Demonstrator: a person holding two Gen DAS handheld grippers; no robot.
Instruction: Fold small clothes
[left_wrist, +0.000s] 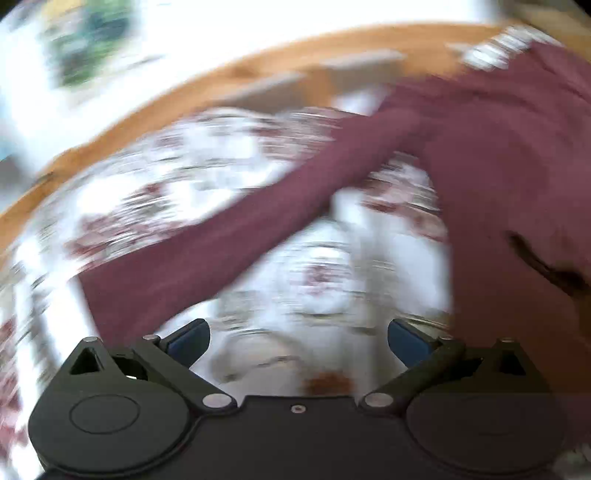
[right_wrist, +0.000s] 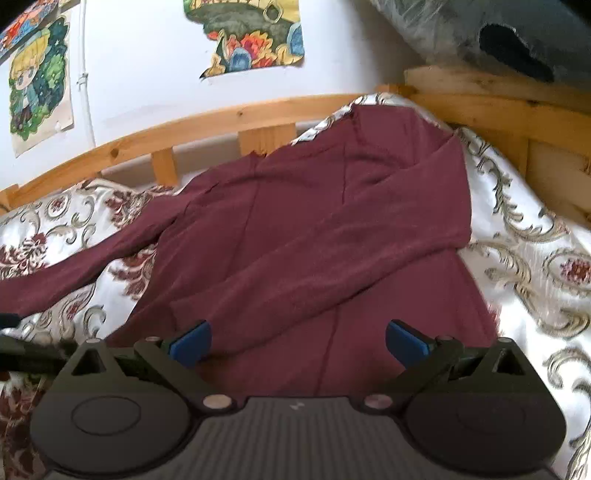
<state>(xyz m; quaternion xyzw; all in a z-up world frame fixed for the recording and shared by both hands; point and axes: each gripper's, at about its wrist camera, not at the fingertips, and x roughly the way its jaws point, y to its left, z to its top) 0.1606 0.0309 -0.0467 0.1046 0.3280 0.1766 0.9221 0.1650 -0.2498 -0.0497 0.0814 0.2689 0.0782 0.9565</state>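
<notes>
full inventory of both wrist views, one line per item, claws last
long-sleeved top: 1, maroon, spread on the bed, one sleeve folded across the body, the other stretched out sideways
bedspread: 1, white with maroon and beige floral pattern, under the top
bed rail: 1, light wood, along the wall
posters: 2 clearly seen, multicoloured cartoon art, on the white wall
left claw: blue pads, open, above bedspread
right claw: blue pads, open, above the top

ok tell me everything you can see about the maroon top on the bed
The maroon top is a long-sleeved garment in soft, knit-looking fabric with visible seam lines down its body. It lies spread on the floral bedspread, neckline toward the wooden bed rail. One sleeve is folded diagonally across the body; the other sleeve stretches out over the bedspread. Neither open hand-held gripper holds it.
</notes>
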